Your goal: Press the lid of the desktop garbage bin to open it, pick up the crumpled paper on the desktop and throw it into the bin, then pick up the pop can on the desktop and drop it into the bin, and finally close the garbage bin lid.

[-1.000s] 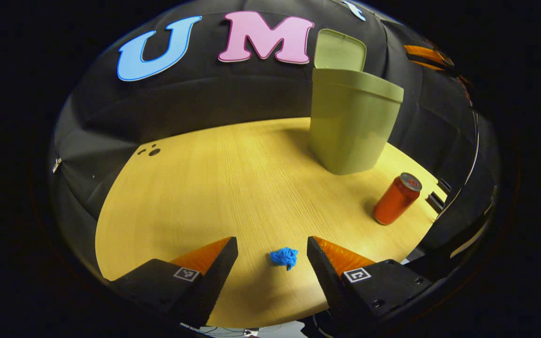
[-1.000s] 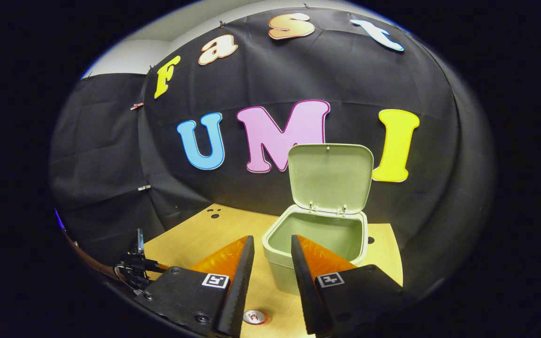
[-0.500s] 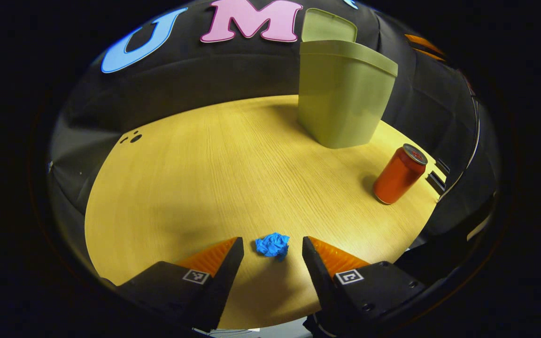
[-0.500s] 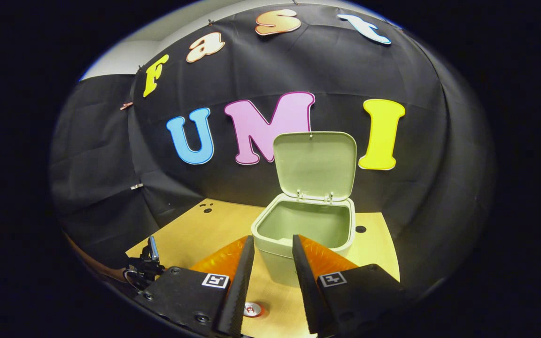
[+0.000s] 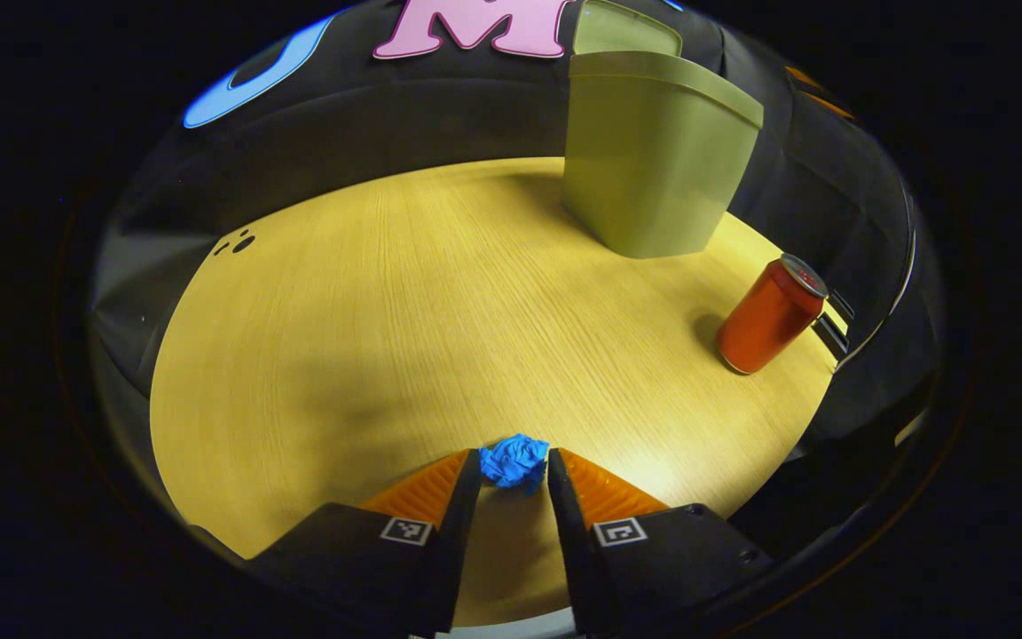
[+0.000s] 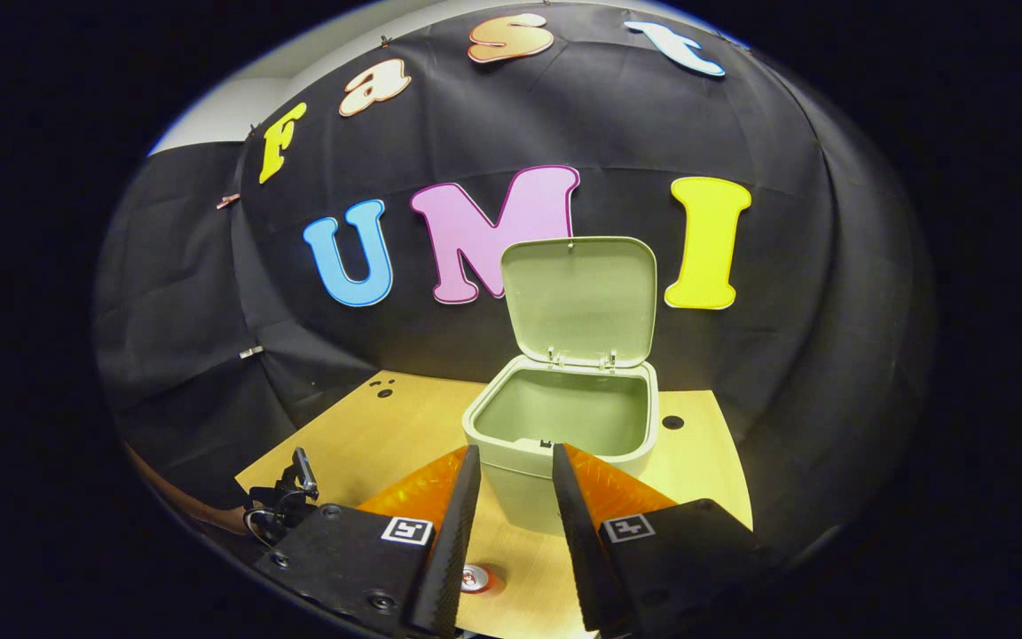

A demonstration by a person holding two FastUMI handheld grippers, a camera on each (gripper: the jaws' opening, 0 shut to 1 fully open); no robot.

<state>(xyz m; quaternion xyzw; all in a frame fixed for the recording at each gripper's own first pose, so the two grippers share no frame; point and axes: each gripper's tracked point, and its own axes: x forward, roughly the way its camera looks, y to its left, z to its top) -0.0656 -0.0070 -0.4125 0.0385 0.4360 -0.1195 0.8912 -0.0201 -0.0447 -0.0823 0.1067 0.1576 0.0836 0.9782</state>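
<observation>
Blue paper point(image 5: 514, 461) sits on the desk point(image 5: 387, 311), pinched by the left gripper point(image 5: 514, 470) for lifting; bin point(image 6: 564, 426) stands lid-up (ready to receive); right gripper point(image 6: 515, 497) hovers part-spread above the can point(image 6: 475, 579)

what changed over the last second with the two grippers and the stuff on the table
The left gripper came down and forward over the blue paper, and its fingers closed in until they sit against the paper's two sides; a second ago they stood wide apart. The right gripper drew back a little from the bin, fingers still slightly apart and empty. The lid stays up, and the can stays upright on the table.
</observation>
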